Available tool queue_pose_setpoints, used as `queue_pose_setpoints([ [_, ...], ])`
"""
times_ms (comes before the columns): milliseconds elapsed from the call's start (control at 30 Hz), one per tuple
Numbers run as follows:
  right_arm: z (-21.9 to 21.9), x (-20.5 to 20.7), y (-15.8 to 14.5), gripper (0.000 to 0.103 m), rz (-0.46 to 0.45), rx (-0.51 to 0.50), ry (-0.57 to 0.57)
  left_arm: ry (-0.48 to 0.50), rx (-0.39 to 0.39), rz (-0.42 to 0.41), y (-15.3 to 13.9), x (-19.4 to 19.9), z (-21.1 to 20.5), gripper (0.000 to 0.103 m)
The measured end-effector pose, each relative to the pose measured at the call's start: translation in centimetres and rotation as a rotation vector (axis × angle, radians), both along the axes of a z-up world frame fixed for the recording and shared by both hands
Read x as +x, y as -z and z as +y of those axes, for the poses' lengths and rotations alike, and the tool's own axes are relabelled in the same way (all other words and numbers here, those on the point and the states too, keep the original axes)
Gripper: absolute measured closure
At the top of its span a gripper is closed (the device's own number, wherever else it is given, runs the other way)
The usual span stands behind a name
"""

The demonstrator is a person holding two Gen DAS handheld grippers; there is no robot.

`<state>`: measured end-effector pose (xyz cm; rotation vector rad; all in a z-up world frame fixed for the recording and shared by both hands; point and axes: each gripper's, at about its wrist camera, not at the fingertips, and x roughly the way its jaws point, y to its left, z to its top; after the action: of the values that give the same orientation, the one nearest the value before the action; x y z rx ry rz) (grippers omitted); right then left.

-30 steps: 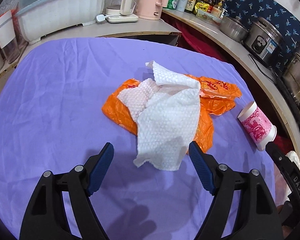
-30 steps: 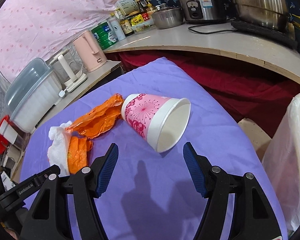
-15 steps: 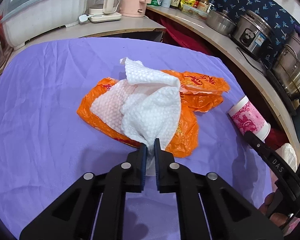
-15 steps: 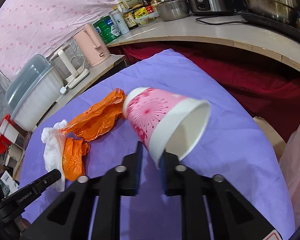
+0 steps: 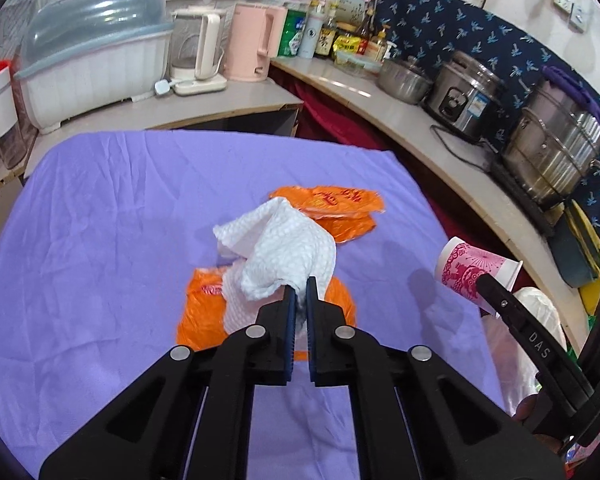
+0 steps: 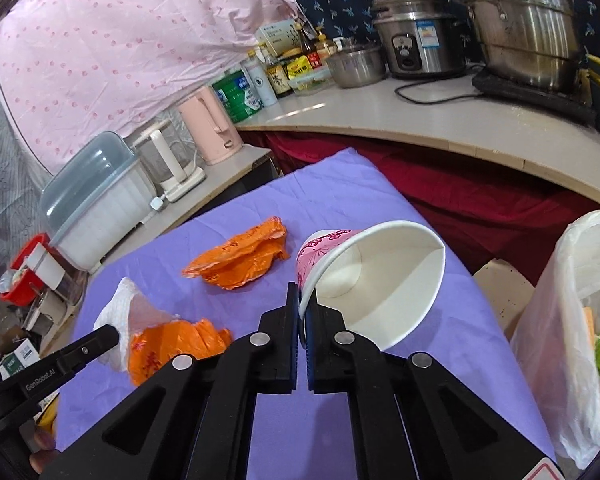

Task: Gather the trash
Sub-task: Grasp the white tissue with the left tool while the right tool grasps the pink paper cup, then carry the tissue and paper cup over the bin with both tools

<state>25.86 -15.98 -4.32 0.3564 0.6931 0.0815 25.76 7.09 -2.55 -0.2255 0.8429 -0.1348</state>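
the left gripper [image 5: 299,286] had its fingers pressed together on a bunched corner of the white paper towel [image 5: 284,246], which hung from the pinch above the purple tablecloth [image 5: 100,220]. the towel looked very light and limp, so it would probably droop and swing; a grip on a gathered wad rather than a single edge seemed the safer hold, since thin paper could tear. just under it lay a crumpled orange plastic bag [image 5: 204,308], soft and likely slippery, best taken at a fold.

the right gripper [image 6: 302,300] was clamped on the rim of the pink paper cup [image 6: 372,280], one finger inside the wall and one outside, the cup tilted with its mouth toward the camera and lifted off the cloth. the cup seemed light but easily crushed, and a rim pinch could let it pivot.

beyond, a second orange bag [image 6: 240,256] lay on the cloth, apart from the first. at the right edge stood a white bin bag [image 6: 572,320], already holding some scraps.
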Motion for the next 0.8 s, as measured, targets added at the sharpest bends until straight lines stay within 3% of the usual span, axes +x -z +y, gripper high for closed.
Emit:
queue_pose_setpoints([
  [533, -3.6, -9.5, -8.1, 0.1, -0.164, -0.007, 0.054, 0.067, -0.019, -0.164, -9.0, -7.2, -3.7, 0.099],
  [800, -7.7, -13.4, -9.9, 0.1, -0.209, -0.007, 0.121, 0.173, -0.005, -0.205, -11.5, -9.7, -9.3, 0.099],
])
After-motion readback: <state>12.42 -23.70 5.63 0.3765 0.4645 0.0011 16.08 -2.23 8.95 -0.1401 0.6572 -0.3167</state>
